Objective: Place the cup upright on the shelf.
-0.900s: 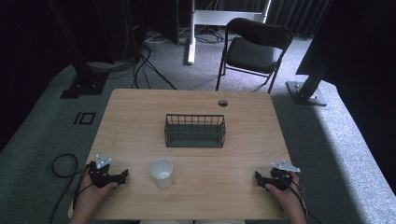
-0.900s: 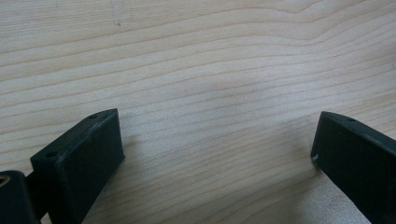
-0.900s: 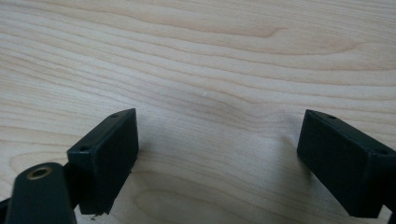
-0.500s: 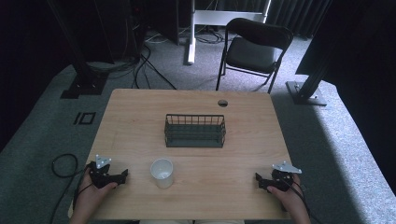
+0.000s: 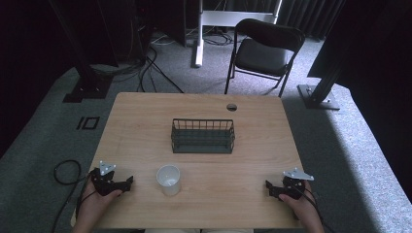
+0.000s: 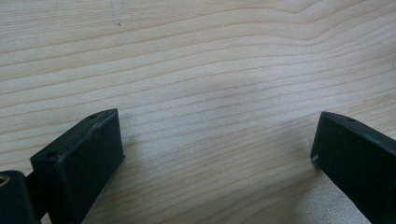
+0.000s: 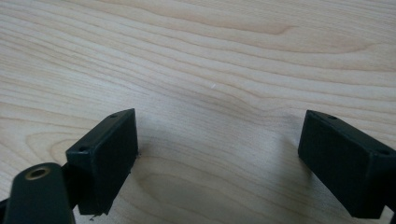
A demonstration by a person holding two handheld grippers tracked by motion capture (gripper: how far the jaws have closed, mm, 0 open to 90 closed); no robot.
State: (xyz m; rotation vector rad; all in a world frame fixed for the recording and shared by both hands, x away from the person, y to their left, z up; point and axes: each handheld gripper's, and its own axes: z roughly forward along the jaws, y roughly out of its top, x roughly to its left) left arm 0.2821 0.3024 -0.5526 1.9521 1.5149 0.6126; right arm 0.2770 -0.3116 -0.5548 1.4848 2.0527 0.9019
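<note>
A white cup (image 5: 168, 179) stands upright on the wooden table (image 5: 204, 107), near the front and left of centre. A dark wire basket (image 5: 202, 136) sits at the table's middle. My left gripper (image 5: 129, 181) rests on the table at the front left, a short way left of the cup, held by a hand. My right gripper (image 5: 267, 186) rests at the front right in the other hand. In the left gripper view the jaws of my left gripper (image 6: 217, 140) stand wide apart over bare wood. My right gripper (image 7: 219, 140) is equally open in its own view, nothing between the jaws.
A round cable hole (image 5: 231, 107) lies near the table's far edge. A black folding chair (image 5: 262, 48) stands beyond the table. Cables (image 5: 63, 170) trail on the grey floor at the left. Dark stand bases (image 5: 318, 97) flank the table.
</note>
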